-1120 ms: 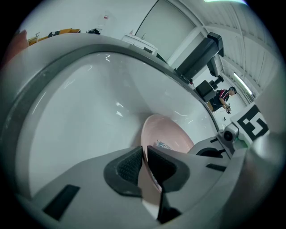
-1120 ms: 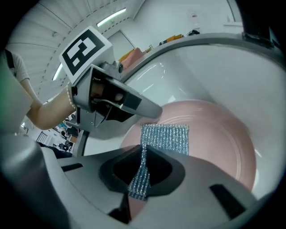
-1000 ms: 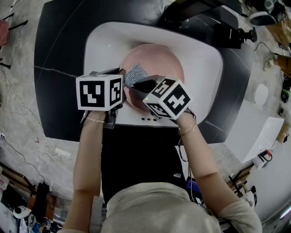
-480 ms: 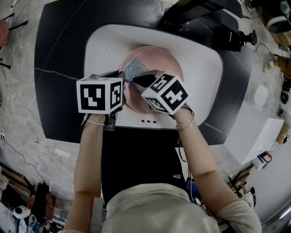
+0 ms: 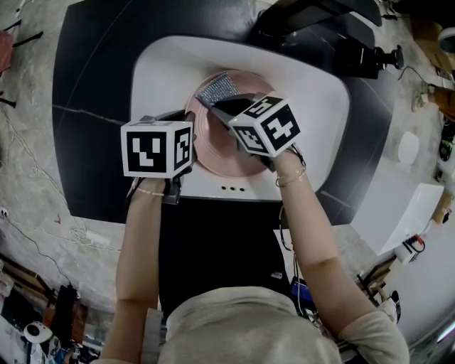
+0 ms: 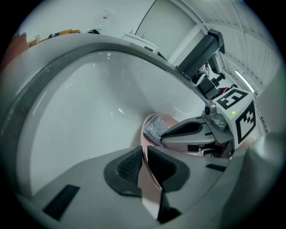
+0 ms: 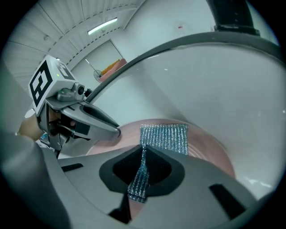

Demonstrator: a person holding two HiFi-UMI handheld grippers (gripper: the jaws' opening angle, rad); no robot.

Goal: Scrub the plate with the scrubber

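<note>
A pink plate [image 5: 213, 146] lies tilted in the white sink [image 5: 163, 67]. My left gripper [image 6: 144, 154] is shut on the plate's [image 6: 149, 185] near rim, which runs between its dark pads [image 6: 127, 166]. My right gripper [image 7: 143, 154] is shut on a silvery mesh scrubber [image 7: 163, 137], whose free end lies flat on the plate [image 7: 210, 150]. In the head view the scrubber [image 5: 215, 89] sits at the plate's far left edge, ahead of the right gripper [image 5: 217, 105]. The left gripper [image 5: 190, 122] holds the plate's left rim.
A black faucet [image 5: 313, 14] stands at the sink's far side, with dark countertop [image 5: 92, 85] around the basin. Drain holes [image 5: 231, 188] mark the sink's near wall. Cables and clutter lie on the floor to the left and right.
My right gripper has pushed the scrubber away from me, from the plate's middle left to its far left edge. The left gripper and plate have stayed put.
</note>
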